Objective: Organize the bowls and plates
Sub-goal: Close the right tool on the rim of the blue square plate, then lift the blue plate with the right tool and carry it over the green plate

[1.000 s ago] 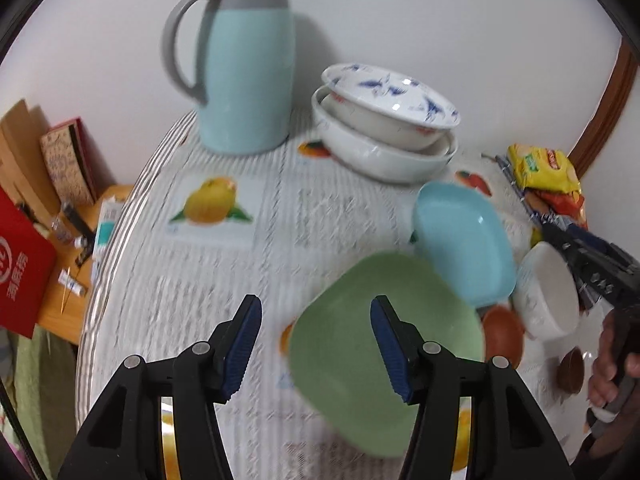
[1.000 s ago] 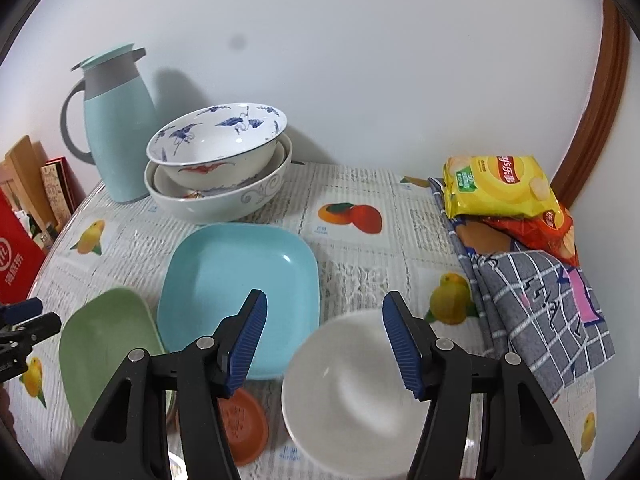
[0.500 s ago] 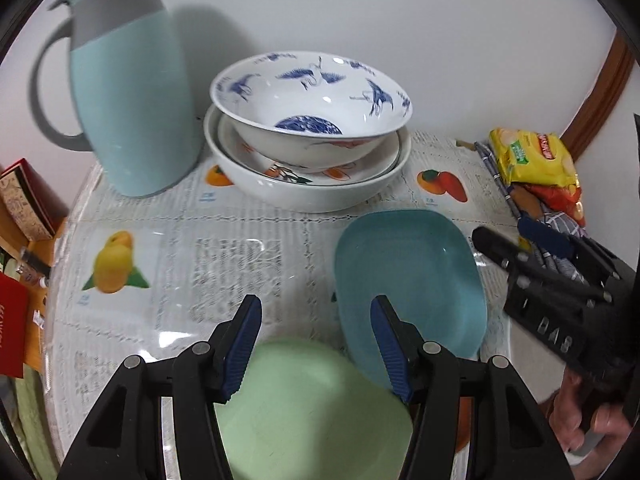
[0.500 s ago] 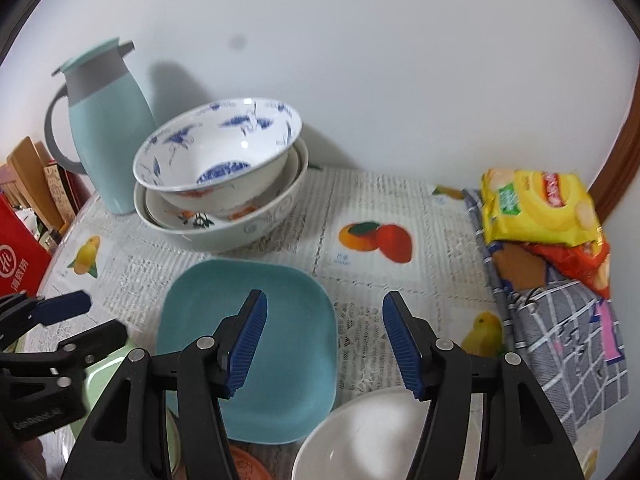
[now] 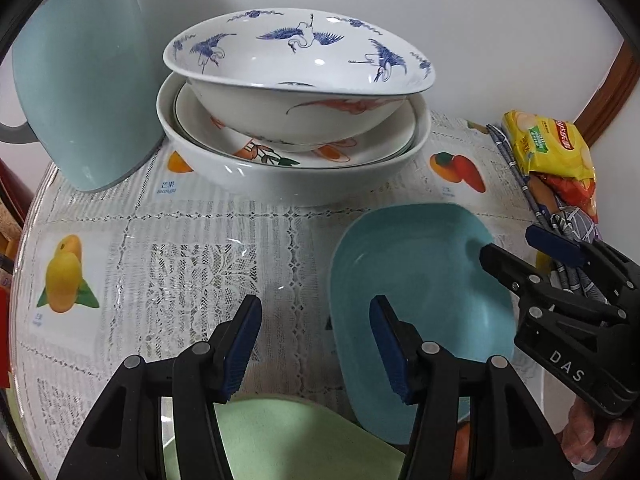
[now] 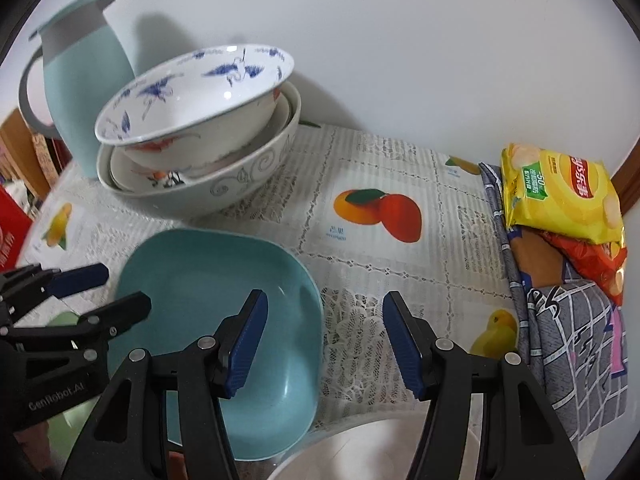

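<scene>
here, left gripper sits low centre of the left wrist view, jaws spread apart, nothing between them, over the lace tablecloth. just beneath its fingers, at the bottom edge, a green plate shows partly. teal plate lies right of centre on the cloth, its near rim overlapping the green plate's edge. right gripper holds low centre of the right wrist view, jaws likewise released and empty; its left finger hangs over the teal plate's right side, the right finger over bare cloth. in the left wrist view the same gripper enters from the right edge, one finger tip above the teal plate. a white bowl peeks in at the bottom of the right wrist view. upper centre-left: crane-pattern bowl nested tilted in a shallow dish with orange fruit print, both inside a large white bowl. pale blue jug stands upper left, close beside the stack. right edge: yellow chip bag on a grey checked cloth.
</scene>
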